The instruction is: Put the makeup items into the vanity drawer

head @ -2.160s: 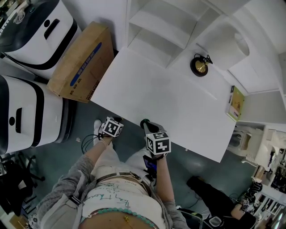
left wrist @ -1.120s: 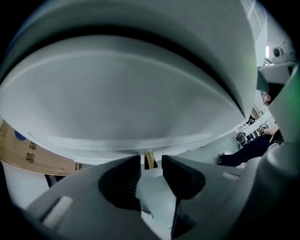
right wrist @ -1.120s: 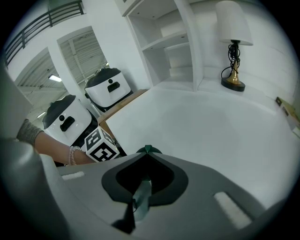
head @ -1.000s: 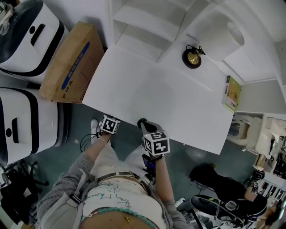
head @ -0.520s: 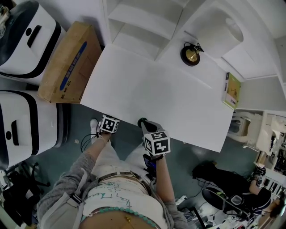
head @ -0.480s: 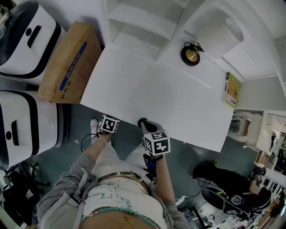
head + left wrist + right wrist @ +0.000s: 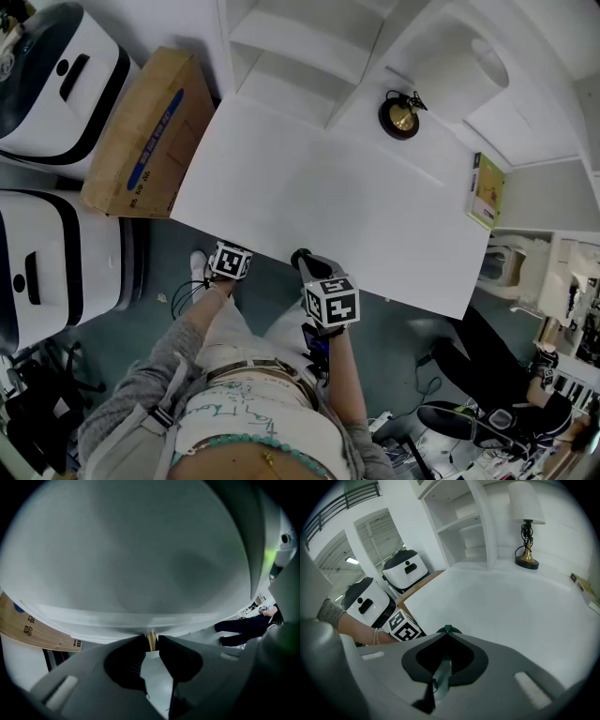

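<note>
I stand at the near edge of the vanity table (image 7: 328,187); my left gripper (image 7: 151,637) is tucked just under that edge, its jaws pinched nearly together on a thin brass knob (image 7: 150,643), which I take to be the pull of the vanity drawer; the drawer itself does not show as open from the head view, so I judge it shut. My right gripper (image 7: 446,631) hangs at the same near edge, just beside the left one and above the tabletop's rim, its jaws closed tip to tip with nothing I can make out between them.

The step in hand, as I read it, is opening the drawer; no makeup items show anywhere on the table; only a small lamp (image 7: 400,113) at the far side and a flat green box (image 7: 488,192) at the far right edge rest on it.

Next I need a straight pull toward my body, level with the tabletop, with the grip firm so the thin knob does not slip out; then I must find the makeup items.
</note>
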Motion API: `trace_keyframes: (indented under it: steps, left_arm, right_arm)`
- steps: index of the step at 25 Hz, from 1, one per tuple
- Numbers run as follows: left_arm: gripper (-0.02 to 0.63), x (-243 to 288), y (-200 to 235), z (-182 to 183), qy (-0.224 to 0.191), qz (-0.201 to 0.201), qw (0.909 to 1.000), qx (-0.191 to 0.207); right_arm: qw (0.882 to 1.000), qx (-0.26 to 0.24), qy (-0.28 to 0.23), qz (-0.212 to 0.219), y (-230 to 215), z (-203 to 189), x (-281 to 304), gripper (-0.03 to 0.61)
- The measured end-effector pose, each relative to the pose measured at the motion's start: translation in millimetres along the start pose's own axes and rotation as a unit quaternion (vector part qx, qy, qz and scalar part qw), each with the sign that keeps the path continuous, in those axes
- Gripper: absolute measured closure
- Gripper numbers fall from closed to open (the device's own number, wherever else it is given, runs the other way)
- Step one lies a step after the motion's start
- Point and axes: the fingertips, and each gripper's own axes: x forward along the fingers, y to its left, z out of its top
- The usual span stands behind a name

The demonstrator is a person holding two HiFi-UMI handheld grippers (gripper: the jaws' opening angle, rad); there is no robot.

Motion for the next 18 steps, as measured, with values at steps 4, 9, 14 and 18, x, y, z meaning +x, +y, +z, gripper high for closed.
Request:
trace_keyframes:
  steps: [4, 9, 14, 18]
  left_arm:
    - [0.520, 3.1, 0.7, -2.7, 0.002, 0.002, 1.0000, 0.006]
    - [0.520, -0.2, 0.9, -2.6, 0.004, 0.002, 1.0000, 0.008]
    - [0.520, -0.4, 2.1, -1.9, 0.006, 0.004, 0.9999, 0.011]
    - [0.520, 0.9, 1.3, -2.9, 0.006, 0.004, 0.9999, 0.013]
  right_arm:
    - [1.000, -0.002, 0.001, 0.000, 1.1, -1.9, -1.2, 0.548]
    - [1.000, 0.001, -0.002, -0.002, 3.7, -2.2, -4.3, 0.548]
    - [1.000, 0.004, -0.006, 0.000, 5.2, -1.1, -5.1, 0.548]
    - [1.000, 0.004, -0.006, -0.001, 5.6, -4.1, -6.6, 0.548]
